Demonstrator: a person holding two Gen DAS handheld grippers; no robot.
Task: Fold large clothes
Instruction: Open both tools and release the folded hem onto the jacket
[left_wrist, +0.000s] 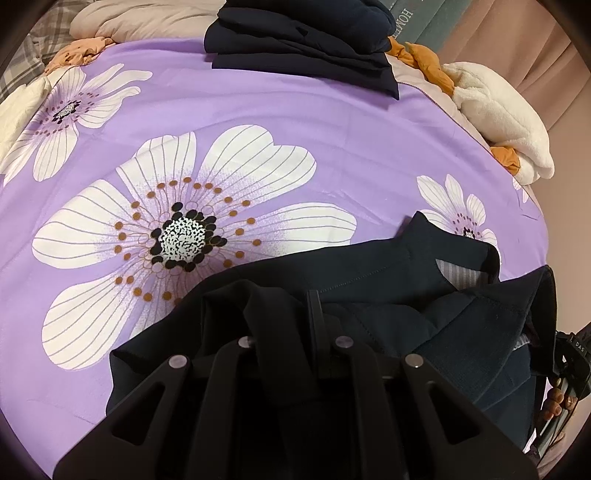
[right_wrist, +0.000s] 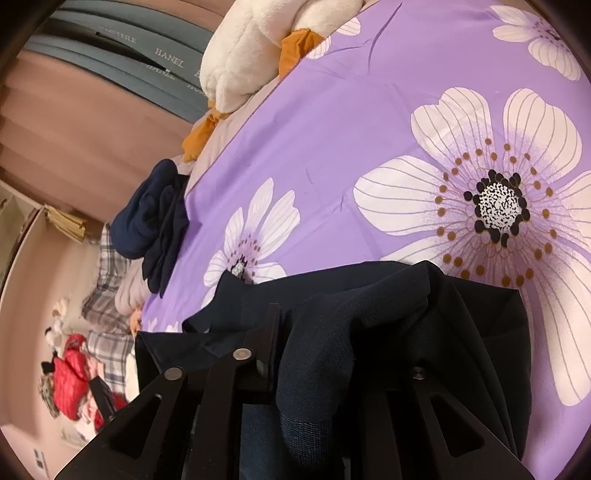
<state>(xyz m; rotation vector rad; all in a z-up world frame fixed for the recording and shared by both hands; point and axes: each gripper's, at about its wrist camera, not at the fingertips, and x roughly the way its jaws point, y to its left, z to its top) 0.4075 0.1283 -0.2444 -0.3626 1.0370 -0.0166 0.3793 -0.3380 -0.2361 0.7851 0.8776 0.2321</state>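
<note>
Holding a dark blue piece of clothing (left_wrist: 369, 266) in both my tongs, I see it bunched at the bottom of both pictures, lying on the purple bed cover (left_wrist: 258, 110) with big white flowers. My left tongs (left_wrist: 291, 325) are almost closed, and a fold of the dark cloth is pinched between the two black fingers, low in the middle of the left picture. My right tongs (right_wrist: 314, 347) are almost closed too, with a thick fold of the same cloth squeezed between them and hanging over one finger, low in the middle of the right picture. The cloth spreads toward the right side of the left picture, where a bit of grey striped lining shows (it peeks out near an edge). At the lower right edge of that picture I can see fingers of my other hand (left_wrist: 556, 400) around a handle.

At the top middle of the left picture sits a pile of folded dark clothes (left_wrist: 303, 40). A fluffy white blanket (left_wrist: 502, 118) lies at the upper right, on something orange. In the right picture, the white blanket is at the top and the dark pile (right_wrist: 155, 221) is at the middle left.
</note>
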